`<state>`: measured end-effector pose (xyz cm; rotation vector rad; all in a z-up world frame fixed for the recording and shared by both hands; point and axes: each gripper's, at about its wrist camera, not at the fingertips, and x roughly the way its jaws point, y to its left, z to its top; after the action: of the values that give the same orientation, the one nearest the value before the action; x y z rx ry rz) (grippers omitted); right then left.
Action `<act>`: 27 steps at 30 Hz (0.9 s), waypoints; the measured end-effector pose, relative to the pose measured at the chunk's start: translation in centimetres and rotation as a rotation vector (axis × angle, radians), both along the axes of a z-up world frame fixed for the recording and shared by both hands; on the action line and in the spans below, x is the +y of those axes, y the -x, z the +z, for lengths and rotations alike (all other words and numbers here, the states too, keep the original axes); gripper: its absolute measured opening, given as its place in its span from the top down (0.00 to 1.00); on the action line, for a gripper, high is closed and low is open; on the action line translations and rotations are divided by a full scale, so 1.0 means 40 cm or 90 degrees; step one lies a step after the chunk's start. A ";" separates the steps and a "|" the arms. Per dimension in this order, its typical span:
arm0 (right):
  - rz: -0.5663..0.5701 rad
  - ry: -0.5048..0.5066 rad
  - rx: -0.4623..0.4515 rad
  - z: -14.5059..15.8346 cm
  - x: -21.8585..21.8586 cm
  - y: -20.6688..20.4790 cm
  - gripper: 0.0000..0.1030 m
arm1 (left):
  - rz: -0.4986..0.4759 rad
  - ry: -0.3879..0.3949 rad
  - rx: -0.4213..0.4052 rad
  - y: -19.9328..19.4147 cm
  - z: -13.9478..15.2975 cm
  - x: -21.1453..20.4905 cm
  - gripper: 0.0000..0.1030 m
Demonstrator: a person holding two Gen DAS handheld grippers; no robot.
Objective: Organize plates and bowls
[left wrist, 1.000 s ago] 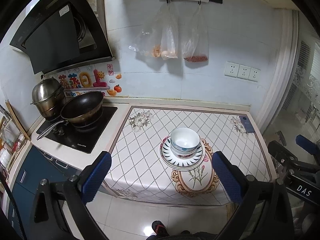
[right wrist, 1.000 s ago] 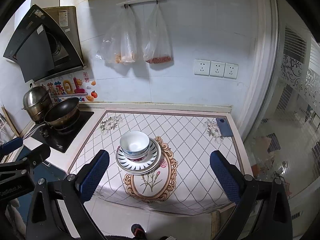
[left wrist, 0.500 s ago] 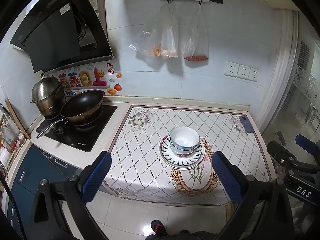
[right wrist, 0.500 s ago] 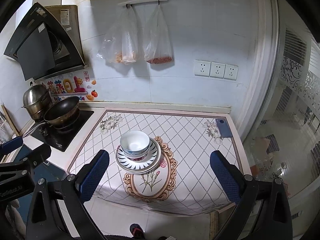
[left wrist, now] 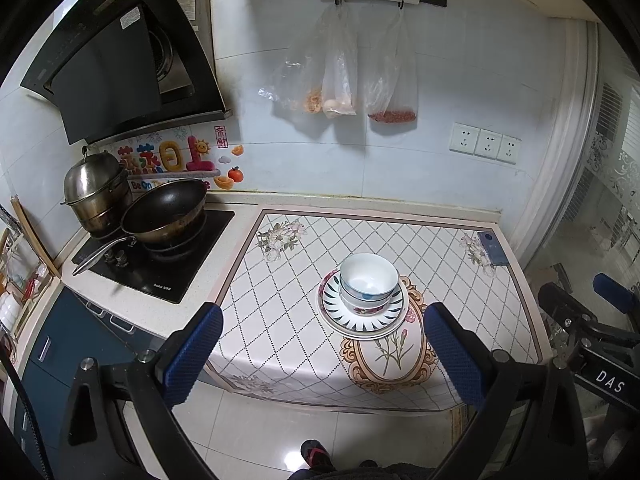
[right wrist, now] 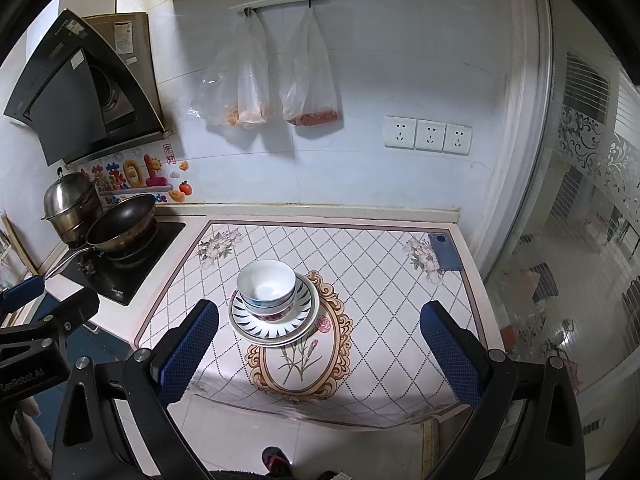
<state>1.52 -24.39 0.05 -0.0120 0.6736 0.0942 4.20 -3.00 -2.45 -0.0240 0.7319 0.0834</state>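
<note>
Worktop [left wrist: 304, 280]: plates [left wrist: 362, 318] stacked at its middle, near edge side, 2 nested bowls [left wrist: 368, 280] on top. Left gripper [left wrist: 320, 354] and right gripper [right wrist: 318, 348] hang short of it, fingers spread wide, empty. Judged start or finish; any next move means descending onto the bowl rim.
</note>
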 end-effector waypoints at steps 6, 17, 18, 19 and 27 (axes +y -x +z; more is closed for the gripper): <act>-0.001 -0.002 0.000 -0.002 -0.011 -0.005 0.00 | -0.001 -0.001 0.001 0.001 -0.003 -0.009 0.00; -0.005 -0.004 0.004 -0.006 -0.019 -0.009 0.00 | -0.008 -0.001 0.007 -0.007 -0.005 -0.024 0.00; -0.005 -0.002 0.004 -0.007 -0.020 -0.010 0.00 | -0.009 -0.001 0.007 -0.010 -0.004 -0.024 0.00; -0.005 -0.002 0.005 -0.010 -0.022 -0.011 0.00 | -0.010 -0.002 0.008 -0.011 -0.003 -0.024 0.00; -0.010 -0.002 0.013 -0.023 -0.031 -0.016 0.00 | -0.009 0.005 0.017 -0.021 -0.009 -0.022 0.00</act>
<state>2.17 -25.62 -0.87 -0.0031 0.6941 0.0798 5.06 -3.89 -2.82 -0.0261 0.7587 0.0679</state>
